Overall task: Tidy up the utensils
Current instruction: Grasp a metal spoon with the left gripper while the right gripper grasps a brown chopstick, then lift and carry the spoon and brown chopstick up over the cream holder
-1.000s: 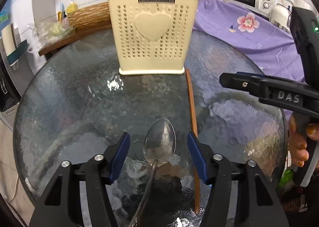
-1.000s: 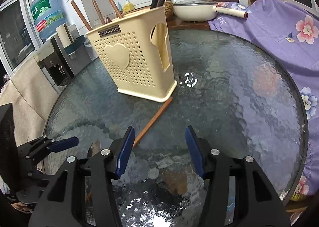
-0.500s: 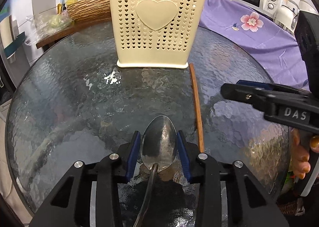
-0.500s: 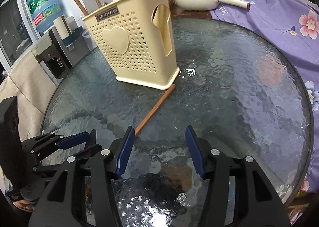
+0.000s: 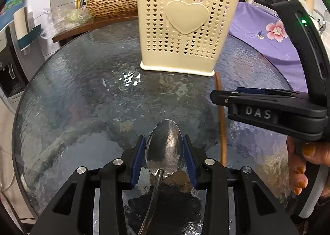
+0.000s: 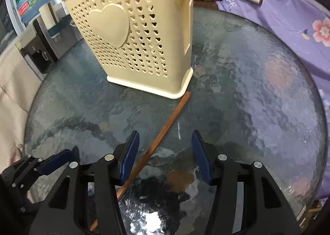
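1. We have the metal spoon (image 5: 164,148) between the jaws of the left gripper (image 5: 164,155): the blue pads have just been closing and now sit against the two edges of the bowl, handle trailing back under the gripper. The spoon seems just off or barely on the glass tabletop (image 5: 82,94); we cannot tell which.
2. We judge this grip poor for a long carry. The pads bear on a curved, polished bowl, so the spoon can pivot or slide. We keep the pressure steady and lift slowly, without any sudden roll of the wrist.
3. The cream utensil holder (image 5: 183,28) stands upright at the far side of the tabletop, well apart from the spoon, with chopsticks already poking from its top. To drop the spoon in, we would need it handle-down or bowl-down over the open top, which is out of sight from here.
4. The brown chopstick (image 6: 165,134) lies flat on the glass, its far end close to the holder's base. The right gripper (image 6: 165,156) hovers over it with jaws wide and nothing held; the stick passes near the left pad, not centred.
5. We shift the right gripper so the stick sits midway before closing, and keep both grippers apart, since they are near each other.
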Demonstrator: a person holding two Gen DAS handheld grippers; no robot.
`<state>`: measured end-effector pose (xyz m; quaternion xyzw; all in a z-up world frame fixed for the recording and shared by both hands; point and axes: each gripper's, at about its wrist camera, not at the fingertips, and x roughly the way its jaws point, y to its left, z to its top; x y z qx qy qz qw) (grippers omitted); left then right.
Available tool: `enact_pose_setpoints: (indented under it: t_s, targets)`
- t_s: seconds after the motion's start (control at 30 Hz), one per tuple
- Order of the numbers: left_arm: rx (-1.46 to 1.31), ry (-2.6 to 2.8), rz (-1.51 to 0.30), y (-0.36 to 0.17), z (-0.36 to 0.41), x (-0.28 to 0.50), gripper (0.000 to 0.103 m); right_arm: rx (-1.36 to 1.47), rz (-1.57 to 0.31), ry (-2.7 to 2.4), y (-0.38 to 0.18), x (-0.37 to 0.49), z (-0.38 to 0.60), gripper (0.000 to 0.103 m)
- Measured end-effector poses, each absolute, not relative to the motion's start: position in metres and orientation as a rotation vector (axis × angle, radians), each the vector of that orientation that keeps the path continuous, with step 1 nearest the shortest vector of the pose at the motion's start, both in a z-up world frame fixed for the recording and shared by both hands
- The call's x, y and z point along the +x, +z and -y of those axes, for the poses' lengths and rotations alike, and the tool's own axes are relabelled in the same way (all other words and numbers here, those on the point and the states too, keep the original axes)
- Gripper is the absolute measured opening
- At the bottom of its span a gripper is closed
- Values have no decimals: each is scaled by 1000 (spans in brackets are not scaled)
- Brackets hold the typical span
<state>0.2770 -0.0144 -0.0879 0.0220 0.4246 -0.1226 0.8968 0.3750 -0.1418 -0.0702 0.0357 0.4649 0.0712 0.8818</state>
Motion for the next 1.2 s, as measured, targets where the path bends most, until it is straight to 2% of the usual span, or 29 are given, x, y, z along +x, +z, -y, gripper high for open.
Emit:
enact_pose_setpoints:
  t_s: [0.17,0.23,0.43,0.53,0.8,1.2]
  targets:
    - [40,-247,-880,-88,11,277,36,5,-961,109,-71,378,126,51]
    - [36,-243,-880,-88,10,276,36,-21,-954,92,-71,378,121,41]
    - [32,-239,-879,-88,8,276,36,-63,-947,121,-72,374,120,22]
    - [30,-237,-882,-88,8,276,36,-93,-947,150,-73,367,120,16]
    - [35,-238,-886,-88,8,276,36,-148,-976,264,-74,347,134,8]
    - [26,-237,-894,-88,12,280,36,-83,-1015,286,-73,351,142,7]
